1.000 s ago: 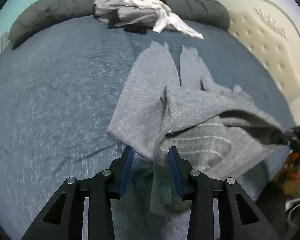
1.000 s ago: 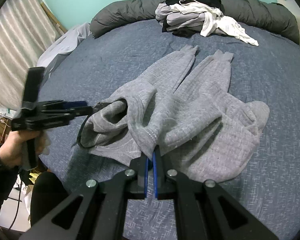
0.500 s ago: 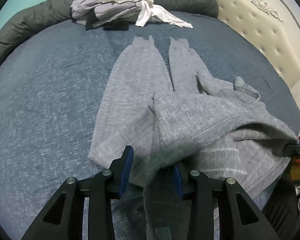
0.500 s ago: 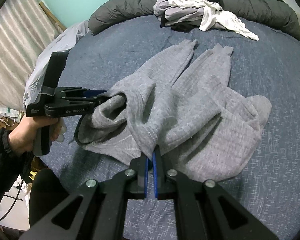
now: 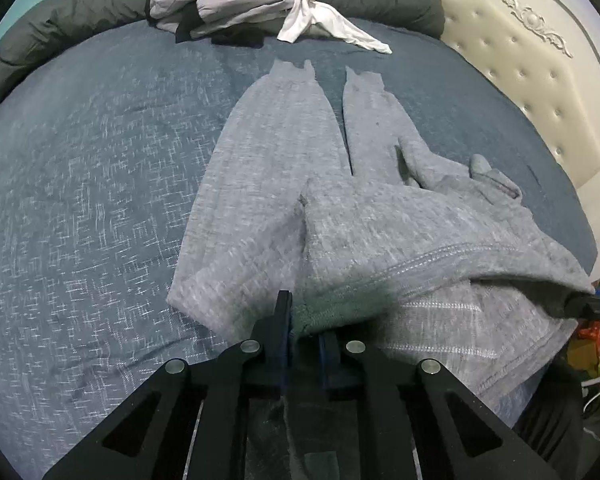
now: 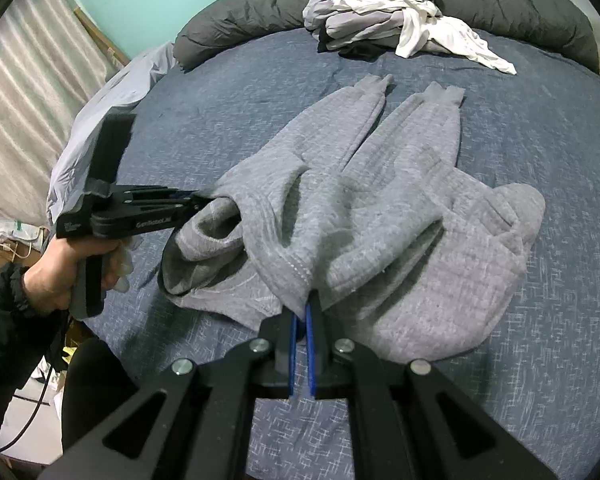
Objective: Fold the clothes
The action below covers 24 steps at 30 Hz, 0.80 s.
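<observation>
Two grippers: we hold one in each hand, and both are pinching the grey hoodie (image 6: 400, 216).
Left gripper (image 5: 302, 330): we have it squeezed on the hem.
Right gripper (image 6: 300, 314): we have it squeezed on the hem too, at another spot.
Hoodie: it lies on the blue bed (image 6: 540, 140), sleeves pointing away from us, near edge lifted up.
Far side: we see a pile of clothes (image 6: 384, 24).

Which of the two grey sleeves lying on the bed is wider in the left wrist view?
The left-hand sleeve of the grey knitted sweatshirt; its neighbour looks clearly narrower.
</observation>
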Each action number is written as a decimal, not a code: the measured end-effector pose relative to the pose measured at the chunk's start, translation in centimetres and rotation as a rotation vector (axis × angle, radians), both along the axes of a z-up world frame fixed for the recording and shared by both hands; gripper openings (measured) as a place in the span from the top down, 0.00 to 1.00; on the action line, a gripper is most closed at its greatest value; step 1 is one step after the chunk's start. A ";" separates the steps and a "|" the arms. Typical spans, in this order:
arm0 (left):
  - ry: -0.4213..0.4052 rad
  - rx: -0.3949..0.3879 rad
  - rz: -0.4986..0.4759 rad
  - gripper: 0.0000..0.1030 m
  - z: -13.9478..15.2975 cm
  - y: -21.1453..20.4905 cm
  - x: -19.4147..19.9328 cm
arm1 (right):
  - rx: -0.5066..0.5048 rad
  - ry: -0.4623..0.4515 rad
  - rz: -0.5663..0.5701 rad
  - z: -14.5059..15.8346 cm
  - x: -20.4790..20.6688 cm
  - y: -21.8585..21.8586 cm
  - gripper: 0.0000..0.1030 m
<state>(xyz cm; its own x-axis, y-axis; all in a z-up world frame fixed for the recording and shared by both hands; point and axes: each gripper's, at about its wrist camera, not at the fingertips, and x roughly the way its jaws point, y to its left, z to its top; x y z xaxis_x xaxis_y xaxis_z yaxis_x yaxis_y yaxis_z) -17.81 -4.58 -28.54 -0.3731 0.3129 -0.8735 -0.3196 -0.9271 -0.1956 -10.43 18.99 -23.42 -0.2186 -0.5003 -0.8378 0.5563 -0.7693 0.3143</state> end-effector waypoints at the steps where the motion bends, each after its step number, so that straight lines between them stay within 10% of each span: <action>1: 0.012 -0.001 -0.002 0.89 0.3 -0.1 0.2 | 0.000 -0.003 -0.007 -0.1 0.0 0.0 0.97; 15: 0.096 0.002 0.074 0.90 5.7 -2.8 1.7 | -0.002 -0.096 -0.161 -3.1 0.2 0.8 0.67; 20: 0.119 0.008 0.097 0.90 7.2 -2.9 2.1 | 0.005 -0.087 -0.177 -4.2 0.5 0.2 0.70; 24: 0.148 0.005 0.107 0.90 8.8 -3.0 2.6 | -0.006 -0.042 -0.181 -3.6 1.0 0.2 0.96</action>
<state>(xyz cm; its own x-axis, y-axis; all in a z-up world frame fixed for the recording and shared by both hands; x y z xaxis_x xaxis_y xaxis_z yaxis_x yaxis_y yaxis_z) -15.25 -7.63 -19.78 -0.5285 0.2690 -0.8052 -0.2452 -0.9564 -0.1585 -9.46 19.22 -27.00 -0.2704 -0.4609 -0.8452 0.3948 -0.8538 0.3393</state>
